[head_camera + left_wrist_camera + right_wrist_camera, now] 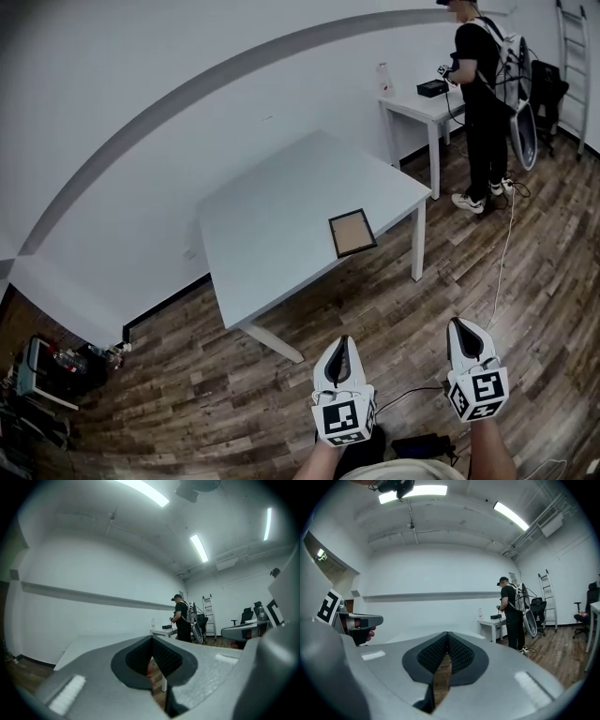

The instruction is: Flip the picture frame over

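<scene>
A picture frame (352,232) with a dark border and a brown face up lies flat near the right front edge of the white table (272,216). Both grippers hang over the wooden floor in front of the table, well short of the frame. My left gripper (343,341) is shut with nothing in it, and so is my right gripper (457,323). In the left gripper view the jaws (151,641) meet at the tip and point at the table (93,644). The right gripper view shows its shut jaws (447,634). Neither gripper view shows the frame.
A person (483,103) stands at the back right beside a small white table (422,111) with a black box (432,88) and a bottle (382,80). A ladder (574,56) leans at the far right. A cable (504,253) runs over the floor. Clutter (56,364) sits at the lower left.
</scene>
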The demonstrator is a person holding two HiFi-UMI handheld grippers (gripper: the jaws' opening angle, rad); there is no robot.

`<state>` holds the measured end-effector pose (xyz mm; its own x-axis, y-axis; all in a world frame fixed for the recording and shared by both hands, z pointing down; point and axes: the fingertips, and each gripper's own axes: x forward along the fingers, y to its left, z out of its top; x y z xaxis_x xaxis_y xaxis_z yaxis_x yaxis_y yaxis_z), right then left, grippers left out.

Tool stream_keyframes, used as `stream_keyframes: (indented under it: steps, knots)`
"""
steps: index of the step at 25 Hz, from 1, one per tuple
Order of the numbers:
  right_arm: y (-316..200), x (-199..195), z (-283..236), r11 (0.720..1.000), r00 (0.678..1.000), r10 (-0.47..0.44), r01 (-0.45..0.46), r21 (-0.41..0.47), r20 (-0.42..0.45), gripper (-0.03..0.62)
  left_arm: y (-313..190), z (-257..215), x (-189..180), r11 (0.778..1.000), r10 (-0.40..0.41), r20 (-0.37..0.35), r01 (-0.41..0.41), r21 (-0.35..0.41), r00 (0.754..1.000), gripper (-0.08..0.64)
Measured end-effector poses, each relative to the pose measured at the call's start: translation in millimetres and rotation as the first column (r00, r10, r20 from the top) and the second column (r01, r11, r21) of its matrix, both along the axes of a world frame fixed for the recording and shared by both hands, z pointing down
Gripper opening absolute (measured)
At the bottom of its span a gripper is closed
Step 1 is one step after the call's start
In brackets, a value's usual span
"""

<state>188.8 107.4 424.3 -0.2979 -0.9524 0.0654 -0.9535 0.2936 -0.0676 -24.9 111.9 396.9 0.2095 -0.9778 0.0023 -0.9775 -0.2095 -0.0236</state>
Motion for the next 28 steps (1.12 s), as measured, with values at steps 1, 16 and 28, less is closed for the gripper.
stream_keyframes:
  steps: [1,16,28]
  knots:
    - [-9,-7,0,1.0,1.0,-0.004,0.004,-0.003,-0.007,0.025,-8,1,-6,1.0,-0.002,-0.002,0.002,-0.001,1.0,0.0]
    - [-136,-129,0,0.998,0.988,-0.042,0.035,-0.049,-0.147,0.025,-136,22,-117,1.0,-0.015,-0.02,0.015,-0.015,1.0,0.0]
    - [-199,-165,0,0.997,0.988,-0.025,0.014,-0.071,-0.156,0.025,-205,22,-145,0.999,0.027,-0.007,-0.027,-0.023,1.0,0.0]
